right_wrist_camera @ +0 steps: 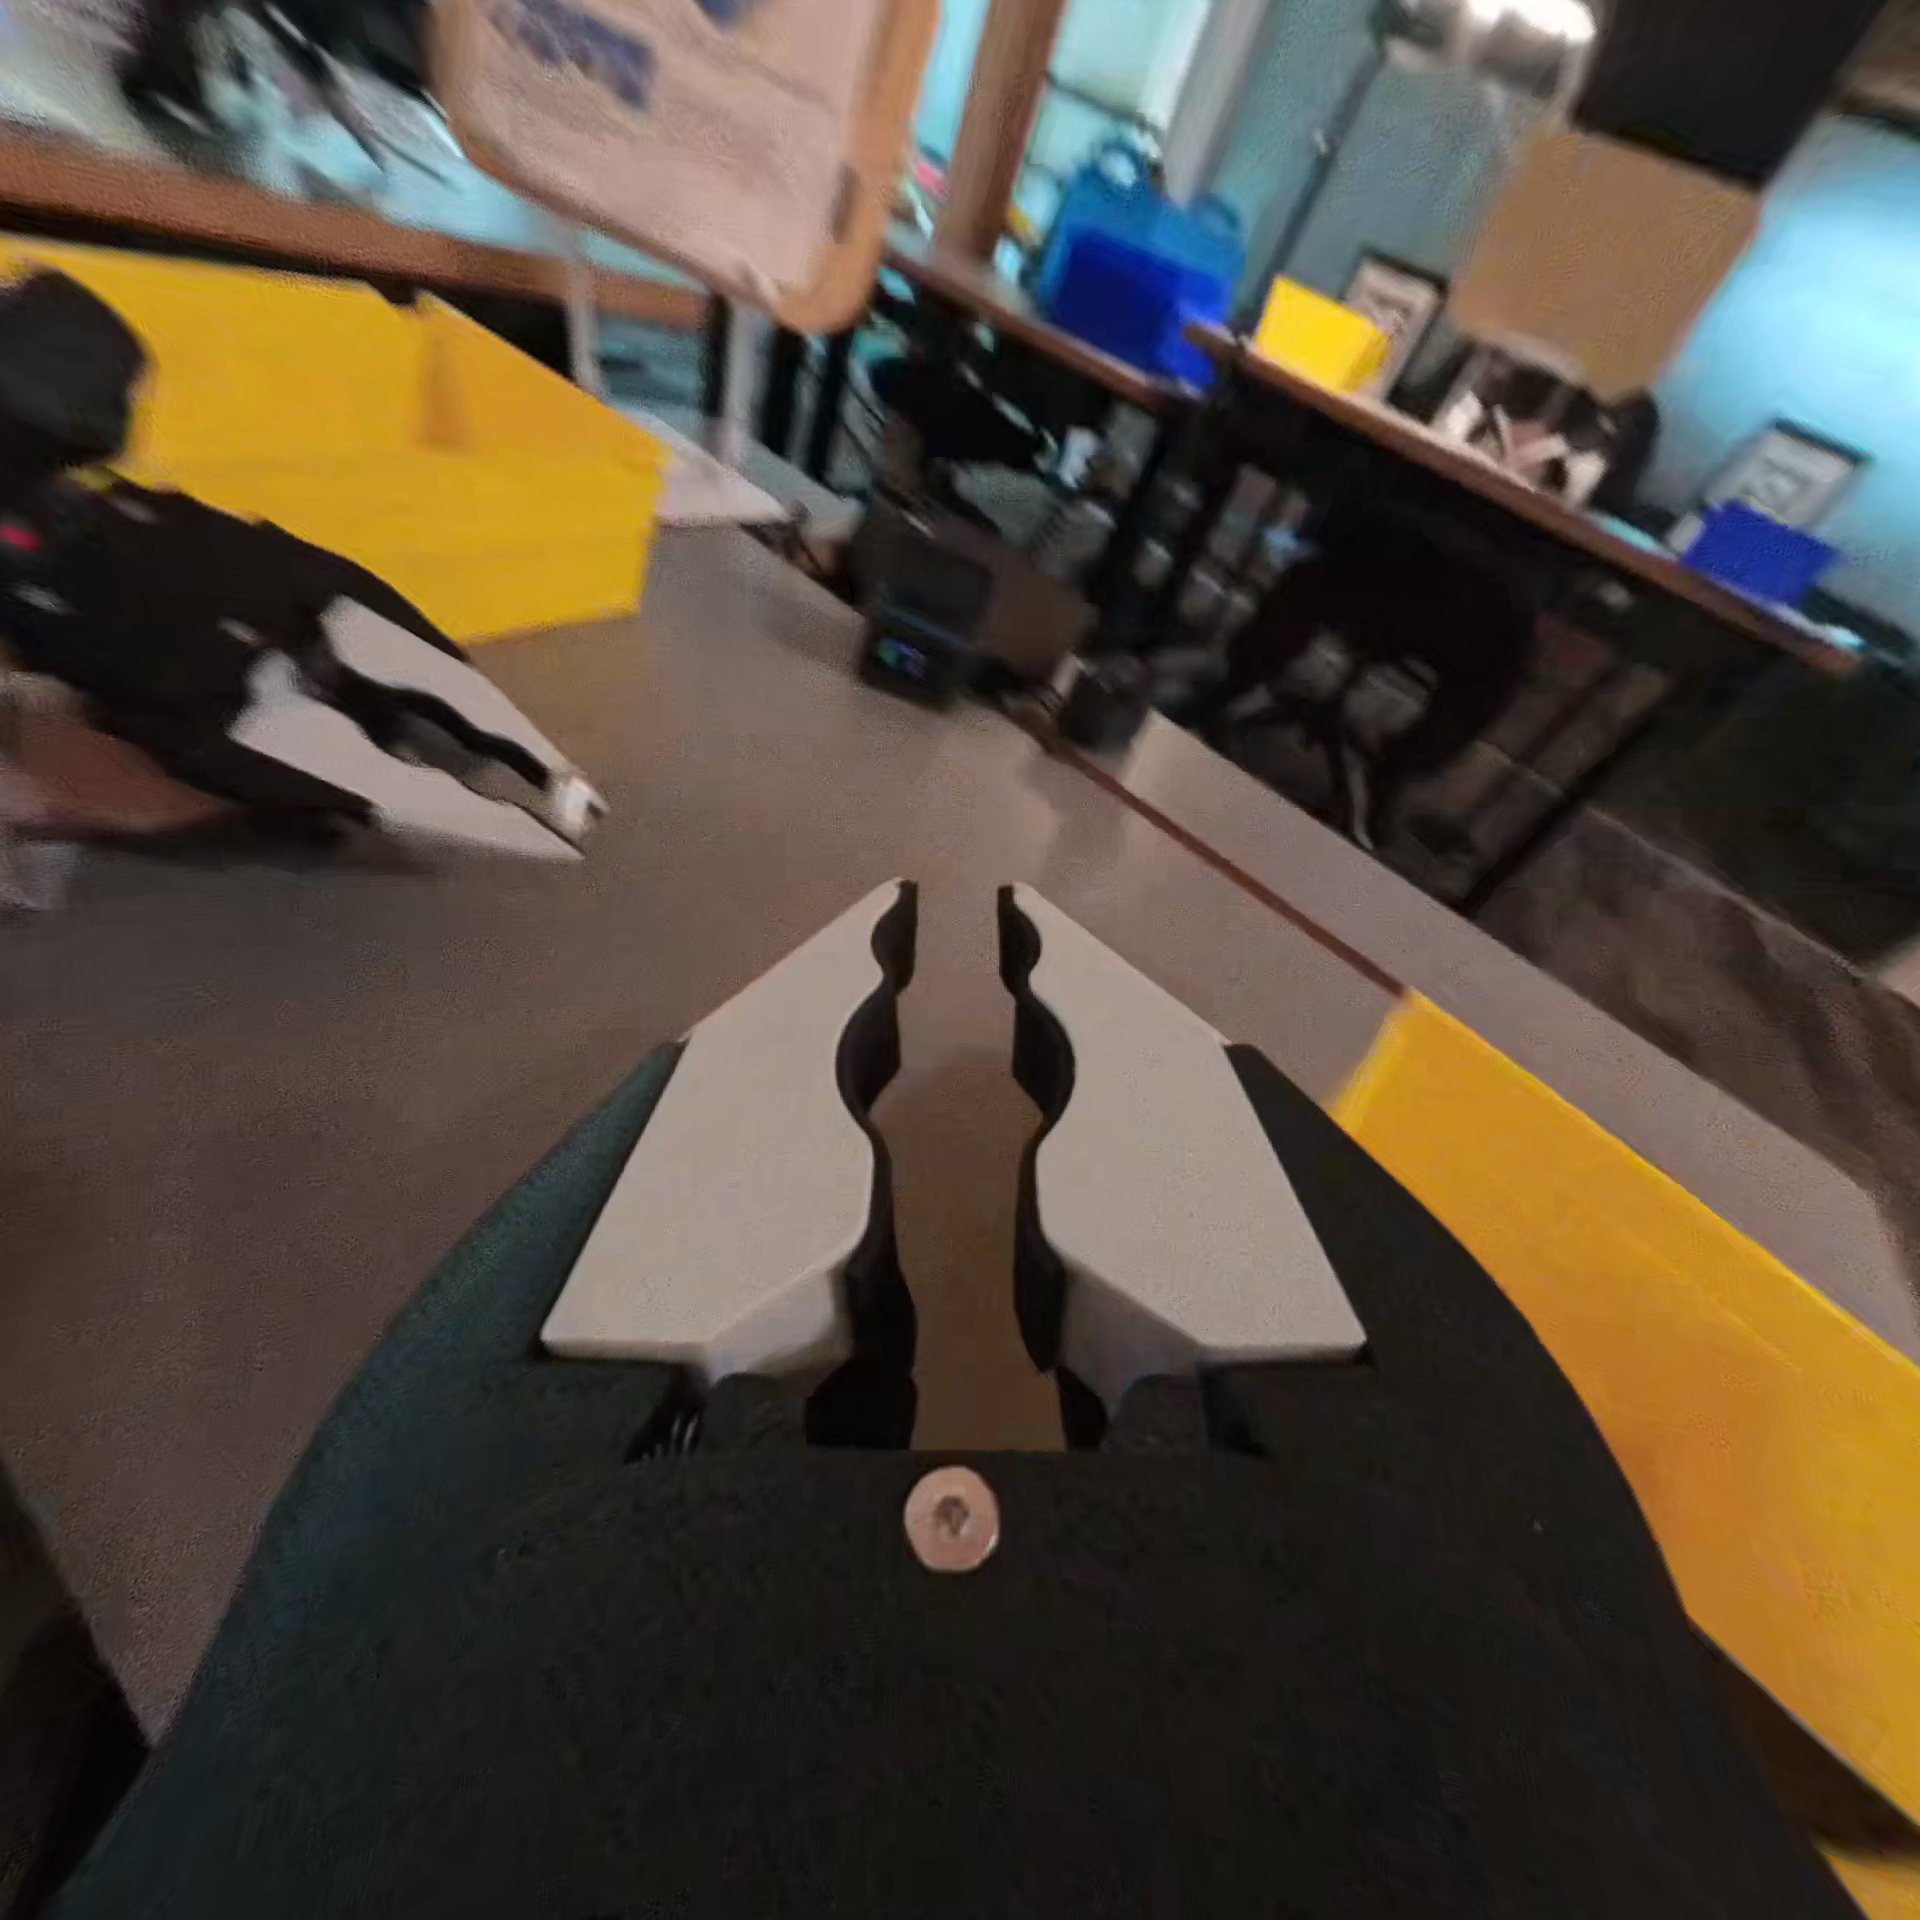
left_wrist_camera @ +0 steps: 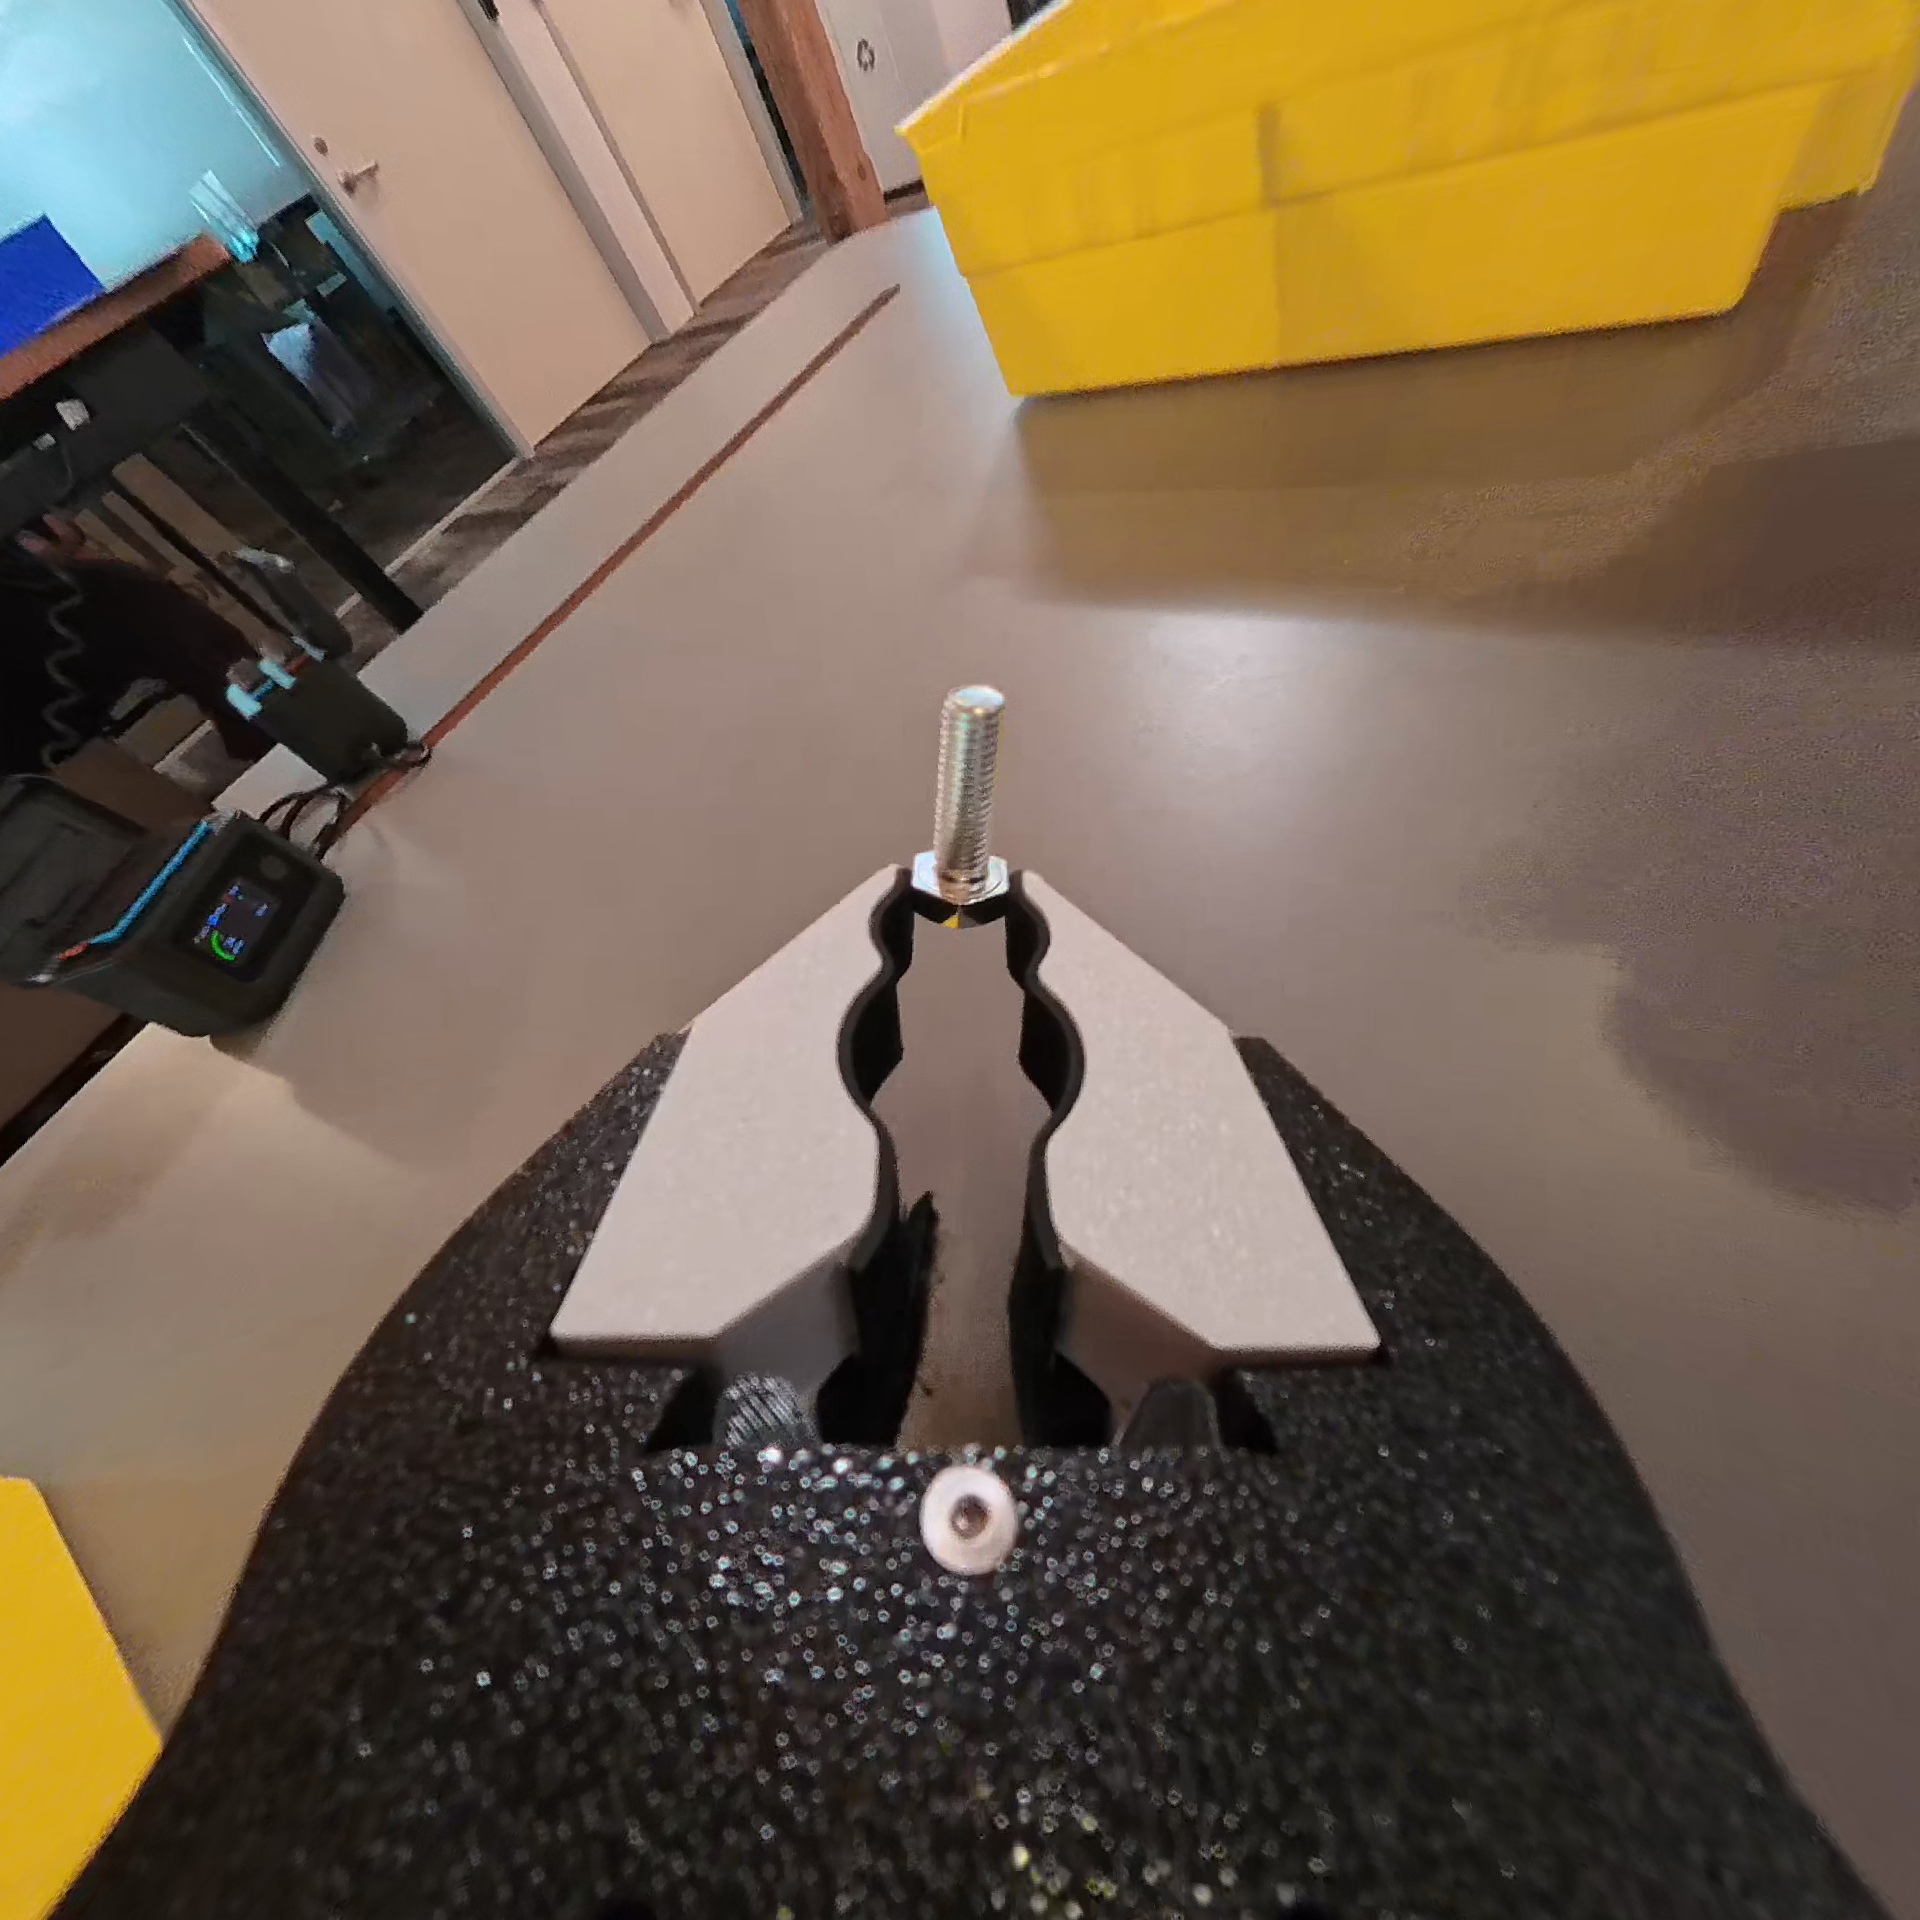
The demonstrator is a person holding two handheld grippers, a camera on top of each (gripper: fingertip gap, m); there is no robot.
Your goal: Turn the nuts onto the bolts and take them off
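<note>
My left gripper is shut on the hex head of a silver bolt; the threaded shank points away from me, above the grey table. No nut shows on the shank. In the right wrist view the left gripper shows at the left, blurred, with the bolt head a pale spot at its tips. My right gripper is open by a narrow gap and empty, low over the table, to the right of the left one.
A yellow bin stands at the far right in the left wrist view, another yellow bin edge at the lower left. In the right wrist view a yellow bin lies behind the left gripper and a yellow bin at my right. A small black device with a screen sits near the table edge.
</note>
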